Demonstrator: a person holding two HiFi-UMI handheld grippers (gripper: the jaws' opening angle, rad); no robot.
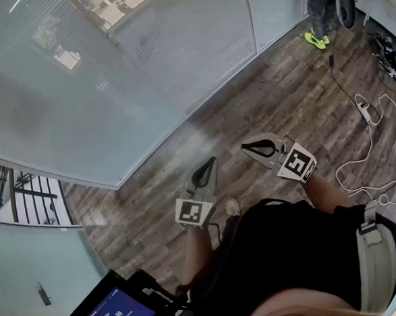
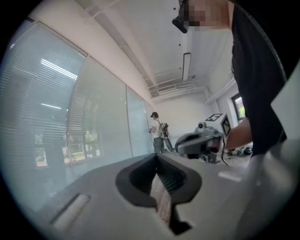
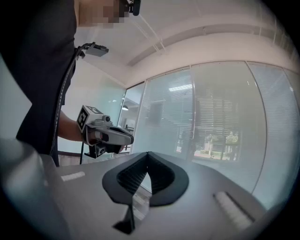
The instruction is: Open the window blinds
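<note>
Blinds hang ahead, well apart from both grippers. Left gripper and right gripper are both level, with jaws closed and nothing between them.
</note>
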